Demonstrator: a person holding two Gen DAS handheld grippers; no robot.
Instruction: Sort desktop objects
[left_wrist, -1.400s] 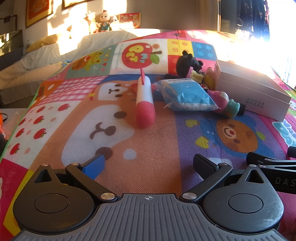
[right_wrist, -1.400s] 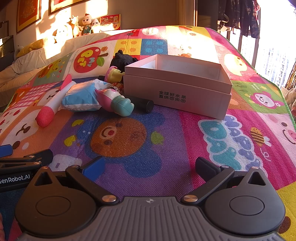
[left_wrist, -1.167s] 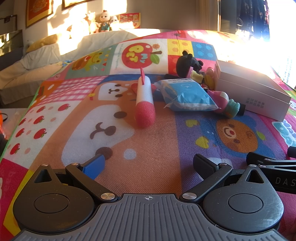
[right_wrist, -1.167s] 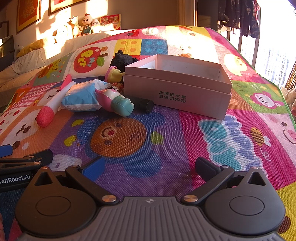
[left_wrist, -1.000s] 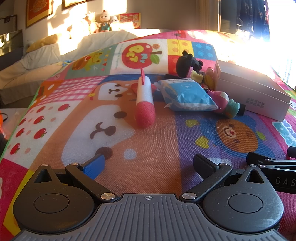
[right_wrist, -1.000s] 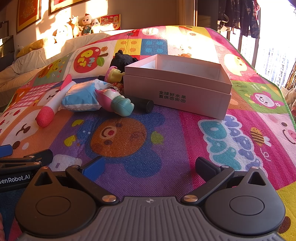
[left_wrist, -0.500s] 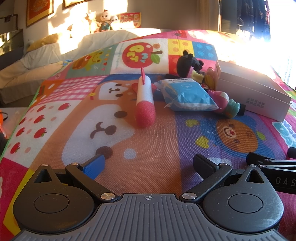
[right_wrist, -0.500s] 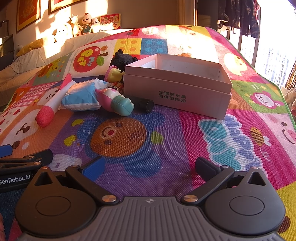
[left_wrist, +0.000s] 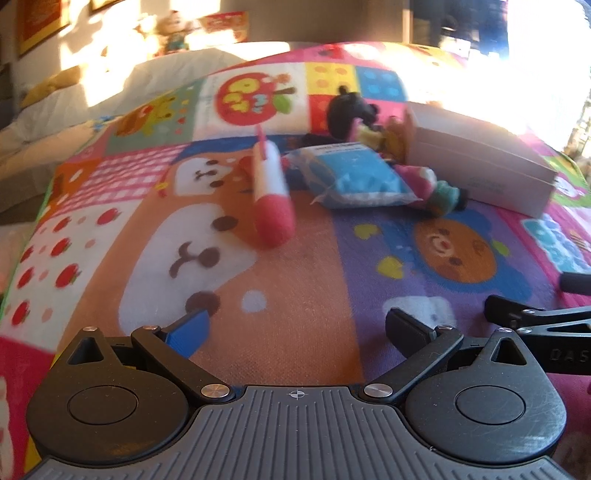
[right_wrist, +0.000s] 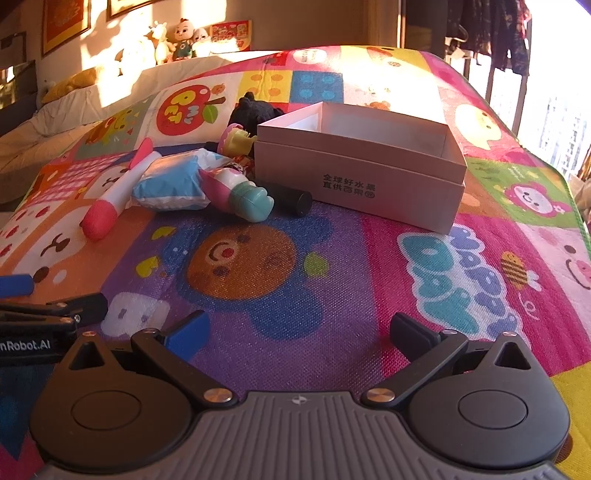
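Observation:
On a colourful play mat lie a pink-and-white foam stick (left_wrist: 271, 195) (right_wrist: 114, 195), a blue packet (left_wrist: 354, 177) (right_wrist: 170, 184), a pink-and-teal doll (left_wrist: 432, 188) (right_wrist: 240, 192), a black cylinder (right_wrist: 291, 199), a black plush (left_wrist: 347, 110) (right_wrist: 255, 110) and a small pink-yellow toy (right_wrist: 236, 140). An open white box (right_wrist: 362, 162) (left_wrist: 476, 162) stands right of them. My left gripper (left_wrist: 297, 328) is open and holds nothing, well short of the foam stick. Just as open and bare, my right gripper (right_wrist: 299, 328) hovers over the mat in front of the box.
Each gripper shows at the edge of the other's view: the right one (left_wrist: 535, 321), the left one (right_wrist: 55, 310). Behind the mat are a cream cushion (right_wrist: 55, 110) and dolls on a ledge (right_wrist: 181, 40). Bright window light floods the right side.
The left wrist view has gone blurry and the scene has slid slightly up and left, so the left gripper is moving. The right gripper has barely moved. Both stay open.

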